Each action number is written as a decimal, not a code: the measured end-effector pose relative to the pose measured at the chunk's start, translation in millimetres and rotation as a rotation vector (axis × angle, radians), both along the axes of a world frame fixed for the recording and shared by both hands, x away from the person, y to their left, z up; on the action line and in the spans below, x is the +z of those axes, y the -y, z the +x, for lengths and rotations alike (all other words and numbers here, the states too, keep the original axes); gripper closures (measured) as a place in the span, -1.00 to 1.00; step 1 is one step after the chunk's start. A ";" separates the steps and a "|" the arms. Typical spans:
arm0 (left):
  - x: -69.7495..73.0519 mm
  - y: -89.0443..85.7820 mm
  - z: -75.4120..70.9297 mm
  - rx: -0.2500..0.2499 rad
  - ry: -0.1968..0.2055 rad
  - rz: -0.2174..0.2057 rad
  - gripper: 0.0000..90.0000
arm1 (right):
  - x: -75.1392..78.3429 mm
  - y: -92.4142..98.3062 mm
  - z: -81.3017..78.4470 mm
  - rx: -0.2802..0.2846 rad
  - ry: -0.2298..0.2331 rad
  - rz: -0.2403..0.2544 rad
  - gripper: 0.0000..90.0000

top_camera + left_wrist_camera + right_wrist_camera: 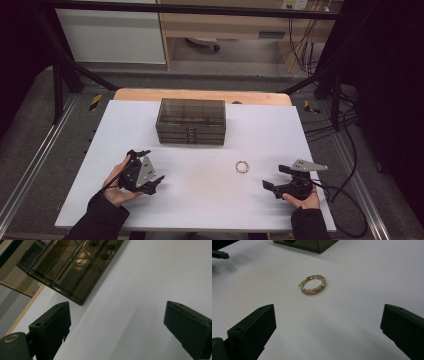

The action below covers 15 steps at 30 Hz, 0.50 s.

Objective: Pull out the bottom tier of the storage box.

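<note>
- The left gripper [145, 171] sits low over the white surface [200, 200], its jaws spread wide with nothing between them.
- Ahead of those jaws, off to their left in the left gripper view, stands the smoky drawer box [72, 265], well apart from them.
- The gold bracelet [312, 284] lies flat on the surface ahead of the right gripper [280, 179], centred on the gap between its jaws and clear of both.
- The right gripper's jaws are wide open and grip nothing.
</note>
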<state>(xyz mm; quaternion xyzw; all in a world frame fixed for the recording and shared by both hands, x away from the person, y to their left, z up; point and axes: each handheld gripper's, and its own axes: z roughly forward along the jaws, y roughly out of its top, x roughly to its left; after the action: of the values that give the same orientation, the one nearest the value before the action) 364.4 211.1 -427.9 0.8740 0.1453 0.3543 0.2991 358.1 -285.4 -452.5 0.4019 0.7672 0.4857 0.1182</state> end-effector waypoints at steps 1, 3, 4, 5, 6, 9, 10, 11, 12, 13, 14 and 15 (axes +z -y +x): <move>-0.4 1.2 0.4 -0.002 0.006 0.010 -0.84 | 0.1 0.1 0.0 0.001 -0.001 0.000 -0.98; -1.2 3.6 1.2 -0.004 0.014 0.024 -0.84 | 0.2 0.2 0.0 -0.001 -0.001 0.000 -0.98; -1.2 4.8 1.8 -0.009 0.021 0.034 -0.84 | 0.3 0.2 0.0 -0.001 -0.001 0.000 -0.98; -1.5 6.1 2.2 -0.012 0.024 0.037 -0.84 | 0.2 0.2 0.1 0.000 0.000 -0.001 -0.98; -1.7 7.4 2.7 -0.016 0.028 0.042 -0.84 | 0.2 0.2 0.1 0.000 0.000 -0.001 -0.98; -2.3 11.7 3.9 -0.024 0.044 0.061 -0.84 | 0.4 0.3 -0.1 -0.001 0.000 0.000 -0.98; -2.5 13.1 4.4 -0.028 0.048 0.065 -0.84 | 0.5 0.4 -0.1 -0.001 0.000 0.000 -0.99; -2.7 14.4 4.8 -0.030 0.052 0.070 -0.84 | 0.5 0.4 -0.1 -0.001 0.000 0.001 -0.99; -3.3 17.4 5.7 -0.033 0.060 0.082 -0.84 | 0.4 0.4 -0.1 -0.001 0.000 0.001 -0.98; -3.3 17.4 5.7 -0.033 0.060 0.082 -0.84 | 0.4 0.4 -0.1 -0.001 0.000 0.001 -0.98; -3.4 18.9 6.2 -0.034 0.067 0.091 -0.84 | 0.4 0.3 0.0 0.000 0.000 0.000 -0.98; -3.5 20.6 6.9 -0.036 0.075 0.098 -0.84 | 0.3 0.3 0.1 0.000 0.001 -0.001 -0.99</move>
<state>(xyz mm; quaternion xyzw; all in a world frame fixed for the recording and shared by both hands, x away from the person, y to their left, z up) 371.3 190.5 -431.4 0.8763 0.1008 0.3880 0.2673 358.2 -285.7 -452.2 0.4018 0.7674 0.4854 0.1187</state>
